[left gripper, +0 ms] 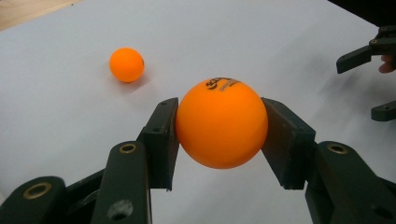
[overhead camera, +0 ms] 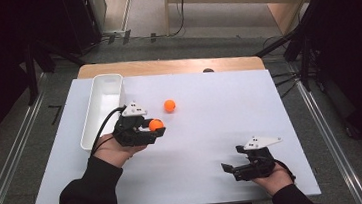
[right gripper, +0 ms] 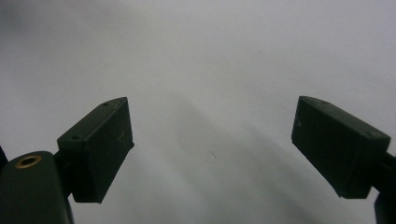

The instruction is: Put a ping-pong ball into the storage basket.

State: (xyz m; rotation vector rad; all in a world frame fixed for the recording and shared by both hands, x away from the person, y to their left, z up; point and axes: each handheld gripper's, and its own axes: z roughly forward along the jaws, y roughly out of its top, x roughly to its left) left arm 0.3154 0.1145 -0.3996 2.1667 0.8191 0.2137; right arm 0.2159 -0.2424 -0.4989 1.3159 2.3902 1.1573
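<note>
My left hand-held gripper (left gripper: 219,135) was closed on an orange ball (left gripper: 222,122), its two black pads pressed against opposite sides near the ball's widest part, and the ball hung just above the white surface (overhead camera: 212,129). In the high view that ball (overhead camera: 155,125) sat at the tip of my left hand-held gripper (overhead camera: 154,127), a little right of the white bin (overhead camera: 100,112). A second orange ball (overhead camera: 170,105) lay loose on the surface nearby, apart from everything. My right hand-held gripper (right gripper: 212,149) rested wide open with nothing between its pads, low over the surface at the near right.

I judged the grip to be the weak point: a smooth, light sphere held by flat pads could squirt out if I tilted or squeezed unevenly. Dropped, it would bounce and roll off the surface. Swinging toward the bin, I might also clip its rim or nudge the loose ball.
</note>
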